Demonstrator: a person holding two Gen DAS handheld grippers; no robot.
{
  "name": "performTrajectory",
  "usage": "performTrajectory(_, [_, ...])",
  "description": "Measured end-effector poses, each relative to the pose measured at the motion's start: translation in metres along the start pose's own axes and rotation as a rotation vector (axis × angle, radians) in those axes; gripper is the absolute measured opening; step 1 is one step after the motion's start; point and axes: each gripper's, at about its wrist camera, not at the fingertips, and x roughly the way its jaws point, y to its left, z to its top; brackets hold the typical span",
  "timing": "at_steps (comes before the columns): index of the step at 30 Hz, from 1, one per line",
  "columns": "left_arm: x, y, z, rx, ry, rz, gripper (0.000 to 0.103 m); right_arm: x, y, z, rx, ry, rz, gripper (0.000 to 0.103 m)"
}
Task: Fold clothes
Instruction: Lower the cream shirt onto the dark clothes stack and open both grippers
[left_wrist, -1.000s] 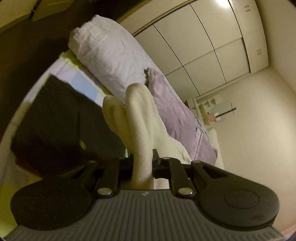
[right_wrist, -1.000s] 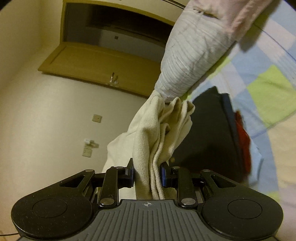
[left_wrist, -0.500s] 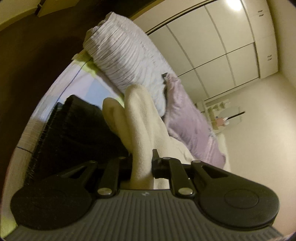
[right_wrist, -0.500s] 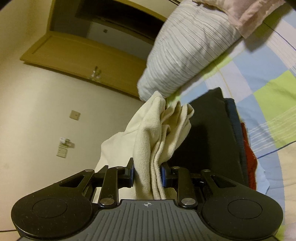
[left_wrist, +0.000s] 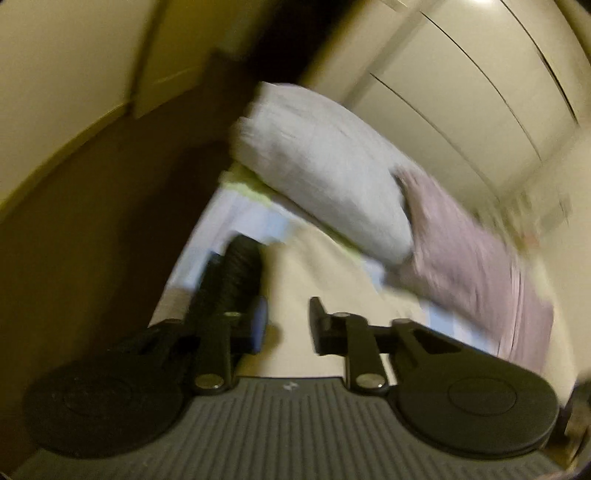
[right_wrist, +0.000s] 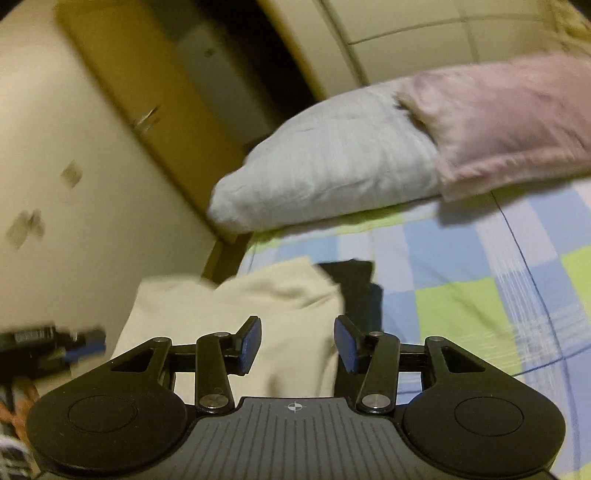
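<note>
A folded cream garment (right_wrist: 266, 321) lies on top of a stack of dark folded clothes (right_wrist: 360, 291) at the edge of the checked bed. In the right wrist view my right gripper (right_wrist: 297, 347) is open just above the garment, with nothing between its blue pads. The left wrist view is blurred; there my left gripper (left_wrist: 286, 328) is open over the same cream garment (left_wrist: 321, 280), with the dark stack (left_wrist: 229, 280) to its left. The other gripper (right_wrist: 70, 343) shows at the left edge of the right wrist view.
A pale striped pillow (right_wrist: 332, 166) and a pink pillow (right_wrist: 509, 125) lie at the head of the bed. The blue and green checked sheet (right_wrist: 480, 280) stretches to the right. A wooden door (right_wrist: 140, 96) and cream wall (right_wrist: 74, 236) stand close on the left.
Both grippers have opened and let go of the cream garment, which now lies on the dark stack. Both cameras swung and the views are blurred.
</note>
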Motion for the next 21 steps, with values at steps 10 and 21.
performTrajectory(10, [0.035,-0.003,-0.032,0.139,0.017,0.107,0.005,0.052,0.076,-0.062,-0.298,0.100,-0.020,0.047])
performTrajectory(21, [0.047,0.005,-0.009,0.135,0.069,0.105,0.003,0.085,0.097,-0.044,-0.333,0.144,-0.090,0.047])
